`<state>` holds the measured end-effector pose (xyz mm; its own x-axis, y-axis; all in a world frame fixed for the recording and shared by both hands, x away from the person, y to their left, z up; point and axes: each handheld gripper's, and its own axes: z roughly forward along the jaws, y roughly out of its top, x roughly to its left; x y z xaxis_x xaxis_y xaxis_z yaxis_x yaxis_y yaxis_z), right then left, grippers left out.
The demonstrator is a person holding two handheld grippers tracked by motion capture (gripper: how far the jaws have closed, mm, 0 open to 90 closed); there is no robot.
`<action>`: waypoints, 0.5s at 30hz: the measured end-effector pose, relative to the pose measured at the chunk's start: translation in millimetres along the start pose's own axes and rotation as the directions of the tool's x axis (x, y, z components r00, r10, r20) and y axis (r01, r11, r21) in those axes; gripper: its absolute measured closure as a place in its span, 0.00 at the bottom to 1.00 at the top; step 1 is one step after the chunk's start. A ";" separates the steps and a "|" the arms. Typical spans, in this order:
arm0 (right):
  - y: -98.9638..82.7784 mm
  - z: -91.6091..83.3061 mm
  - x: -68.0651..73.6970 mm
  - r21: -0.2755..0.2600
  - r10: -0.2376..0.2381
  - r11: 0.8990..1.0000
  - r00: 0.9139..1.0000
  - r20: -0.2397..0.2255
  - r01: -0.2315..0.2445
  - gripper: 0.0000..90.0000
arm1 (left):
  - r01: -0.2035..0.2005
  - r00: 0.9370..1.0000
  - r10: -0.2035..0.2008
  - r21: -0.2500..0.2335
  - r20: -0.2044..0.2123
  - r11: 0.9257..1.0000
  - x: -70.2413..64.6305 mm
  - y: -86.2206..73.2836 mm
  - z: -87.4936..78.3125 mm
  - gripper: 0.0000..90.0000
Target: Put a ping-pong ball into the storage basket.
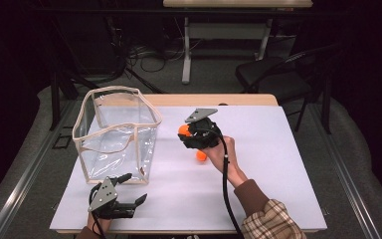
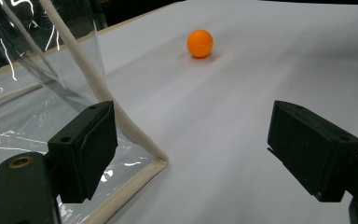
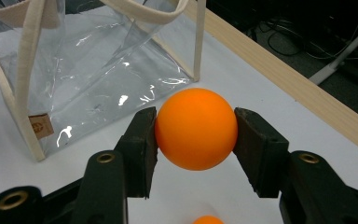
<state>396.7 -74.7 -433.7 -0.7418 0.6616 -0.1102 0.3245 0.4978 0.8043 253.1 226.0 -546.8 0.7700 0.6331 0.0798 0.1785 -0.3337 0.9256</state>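
Note:
My right gripper (image 3: pixel 196 133) is shut on an orange ball (image 3: pixel 196 128), held a little above the white table; from above, that held ball (image 1: pixel 183 131) shows at the gripper's (image 1: pixel 189 133) left side, just right of the clear bag. A second orange ball (image 1: pixel 201 156) lies on the table beneath the hand, also seen from the left gripper view as a ball (image 2: pixel 200 43) farther off. The clear plastic bag (image 1: pixel 115 133) with cream trim stands upright and open-topped at the left. My left gripper (image 1: pixel 132 189) rests open near the table's front edge, its jaws wide apart beside the bag's bottom corner (image 2: pixel 156 161).
A white sheet covers the table (image 1: pixel 258 189), with a wooden edge (image 3: pixel 279 70) at the far side. A dark chair (image 1: pixel 278 74) and a desk frame with cables stand on the floor beyond.

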 end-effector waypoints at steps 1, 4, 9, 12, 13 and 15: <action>1.6 1.0 -0.7 -0.002 0.005 1.000 1.000 -0.001 -0.005 0.57 | -0.001 1.000 0.001 -0.001 -0.003 1.000 -0.5 0.1 0.0 0.18; 3.7 1.1 -0.8 -0.004 0.005 1.000 1.000 -0.001 -0.005 0.57 | -0.001 1.000 0.001 -0.005 -0.005 1.000 -0.7 0.2 -0.4 0.18; 12.8 -1.5 -0.7 -0.014 -0.004 1.000 1.000 0.003 0.004 0.57 | 0.004 1.000 -0.004 -0.003 -0.008 1.000 0.6 -0.7 -0.7 0.18; 16.9 -0.7 -1.1 -0.011 -0.009 1.000 1.000 0.006 0.009 0.57 | 0.006 1.000 -0.006 0.002 -0.004 1.000 1.0 -0.9 -0.4 0.18; 16.9 -0.7 -1.1 -0.011 -0.009 1.000 1.000 0.006 0.009 0.57 | 0.005 1.000 -0.005 0.001 -0.008 1.000 0.5 -0.7 -0.6 0.18; 19.5 -0.8 -1.3 -0.013 -0.009 1.000 1.000 0.006 0.009 0.57 | 0.003 1.000 -0.003 -0.001 -0.007 1.000 -0.2 -0.2 -1.0 0.18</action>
<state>403.5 -66.4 -417.4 -0.7415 0.6600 -0.1208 0.3099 0.4965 0.8108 252.3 226.6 -546.7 0.7652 0.6388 0.0796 0.1803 -0.3315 0.9261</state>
